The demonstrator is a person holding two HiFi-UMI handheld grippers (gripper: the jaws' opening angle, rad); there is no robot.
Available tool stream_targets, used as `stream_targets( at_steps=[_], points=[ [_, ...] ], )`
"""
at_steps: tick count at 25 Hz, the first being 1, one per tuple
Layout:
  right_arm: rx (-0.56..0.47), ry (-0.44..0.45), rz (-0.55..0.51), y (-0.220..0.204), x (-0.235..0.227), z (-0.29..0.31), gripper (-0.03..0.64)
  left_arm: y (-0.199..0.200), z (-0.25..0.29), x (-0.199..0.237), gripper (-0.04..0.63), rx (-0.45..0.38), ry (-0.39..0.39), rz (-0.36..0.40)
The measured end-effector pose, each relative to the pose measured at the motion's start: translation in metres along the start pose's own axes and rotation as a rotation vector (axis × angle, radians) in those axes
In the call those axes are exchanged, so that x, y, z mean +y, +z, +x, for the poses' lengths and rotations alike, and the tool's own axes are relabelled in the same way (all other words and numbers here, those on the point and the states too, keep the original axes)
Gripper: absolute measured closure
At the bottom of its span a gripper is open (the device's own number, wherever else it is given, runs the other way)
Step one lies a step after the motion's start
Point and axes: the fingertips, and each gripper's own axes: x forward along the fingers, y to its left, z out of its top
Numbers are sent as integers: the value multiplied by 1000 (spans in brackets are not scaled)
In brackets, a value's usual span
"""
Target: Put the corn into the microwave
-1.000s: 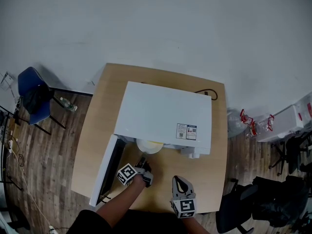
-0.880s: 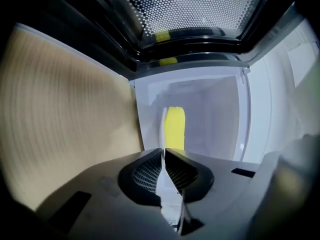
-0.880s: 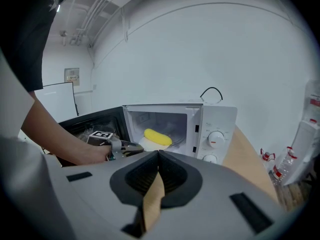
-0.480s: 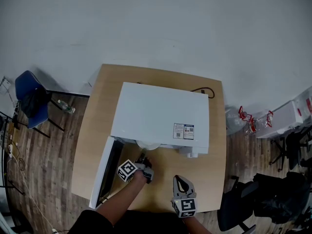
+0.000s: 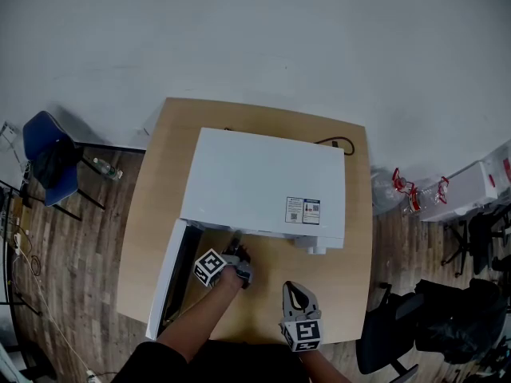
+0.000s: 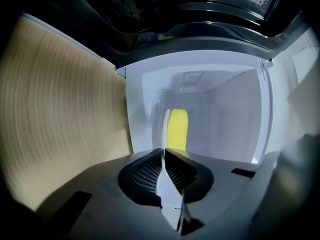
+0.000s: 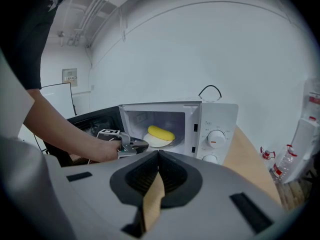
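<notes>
A wooden table (image 5: 150, 214) stands mid-scene; a blue chair (image 5: 41, 146) sits far left; a black office chair (image 5: 447, 325) near right.

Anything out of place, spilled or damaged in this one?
Nothing stands out. The corn lies on its plate inside the microwave, whose door stands open; no spill or damage shows.

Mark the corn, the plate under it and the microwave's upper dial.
Yellow corn cob (image 7: 161, 132): right gripper view, its middle.
White round plate (image 7: 152, 141): right gripper view, front rim.
White upper microwave dial (image 7: 216, 138): right gripper view, centre.
</notes>
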Motion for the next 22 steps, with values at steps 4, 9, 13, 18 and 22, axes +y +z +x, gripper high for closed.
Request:
stream_targets(
  at_steps=[4, 9, 13, 18, 22],
  points=[
    [3, 4, -12, -1, 1, 0, 557, -1, -4, -2, 567, 29, 17, 72],
    [-5, 13, -32, 2, 4, -3, 557, -12, -18, -17, 566, 117, 25, 311],
    [-3, 14, -27, -1, 7, -5, 557, -24, -17, -35, 566, 198, 20, 704],
    [3, 20, -24, -6, 12, -10, 557, -26, -8, -35, 565, 233, 72, 929],
    [1, 17, -20, -7, 11, -13, 557, -26, -2, -25, 526, 250, 130, 1004]
  ],
)
